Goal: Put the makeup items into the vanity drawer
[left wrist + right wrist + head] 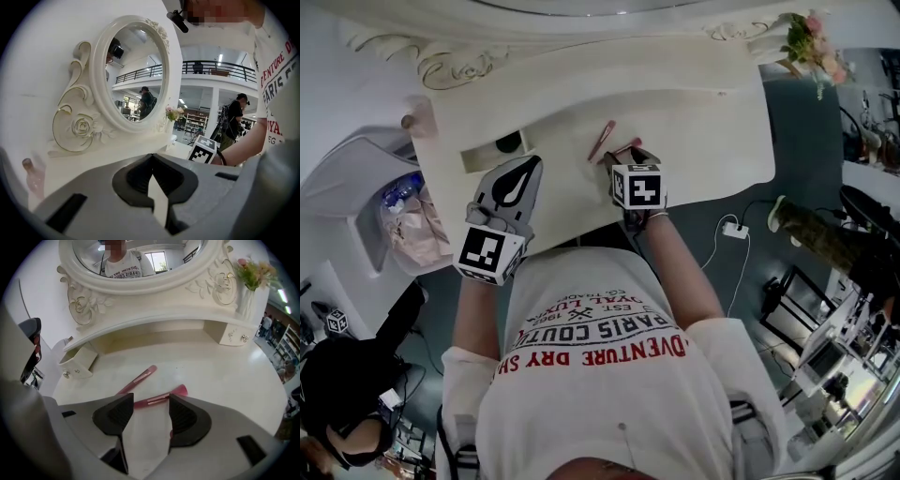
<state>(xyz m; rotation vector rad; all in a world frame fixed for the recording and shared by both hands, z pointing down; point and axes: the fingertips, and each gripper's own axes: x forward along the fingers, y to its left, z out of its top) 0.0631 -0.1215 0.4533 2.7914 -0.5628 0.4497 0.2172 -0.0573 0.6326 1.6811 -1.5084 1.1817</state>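
Two pink makeup brushes lie on the white vanity top. The farther one points at an angle toward the open drawer. The nearer brush lies crosswise just past the tips of my right gripper. That gripper is open, angled down over the brush, and its pads do not press on it. My left gripper is shut and empty, hovering in front of the drawer. Something dark sits in the drawer.
An oval mirror in a carved white frame stands at the back of the vanity. A vase of flowers stands at the right end above a small closed drawer. A pink bottle stands at the left end.
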